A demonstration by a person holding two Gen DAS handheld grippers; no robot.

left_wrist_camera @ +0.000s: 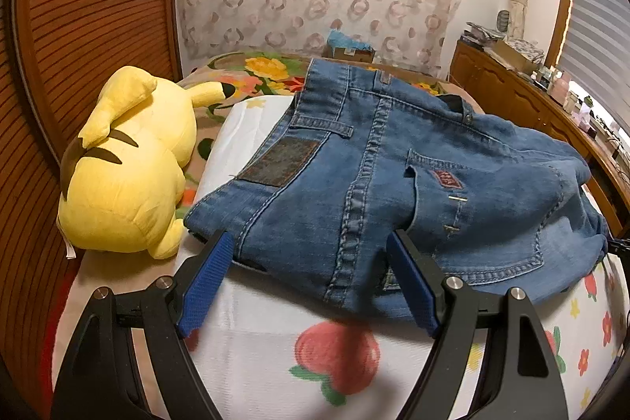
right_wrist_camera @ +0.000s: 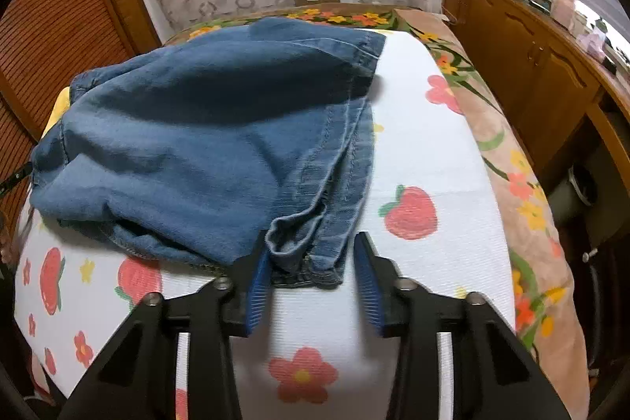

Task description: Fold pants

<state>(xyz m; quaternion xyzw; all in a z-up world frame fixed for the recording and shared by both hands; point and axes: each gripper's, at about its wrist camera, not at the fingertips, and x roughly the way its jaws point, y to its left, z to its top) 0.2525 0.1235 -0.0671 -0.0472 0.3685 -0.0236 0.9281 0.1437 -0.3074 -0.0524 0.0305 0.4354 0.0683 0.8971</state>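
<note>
Blue denim pants (left_wrist_camera: 393,176) lie bunched on a white bed cover (left_wrist_camera: 275,361) printed with strawberries and flowers. In the left wrist view I see the waistband, back pocket and leather patch. My left gripper (left_wrist_camera: 311,243) is open, its blue pads on either side of the near waist edge. In the right wrist view the pants (right_wrist_camera: 204,144) show their leg part, with a crumpled hem at the near edge. My right gripper (right_wrist_camera: 311,250) is open, its pads flanking that hem (right_wrist_camera: 303,258) without closing on it.
A yellow plush toy (left_wrist_camera: 126,168) lies left of the pants. A wooden slatted door (left_wrist_camera: 78,26) stands at the left. A wooden dresser (right_wrist_camera: 531,58) with clutter runs along the right. A box (left_wrist_camera: 350,46) sits at the far bed end.
</note>
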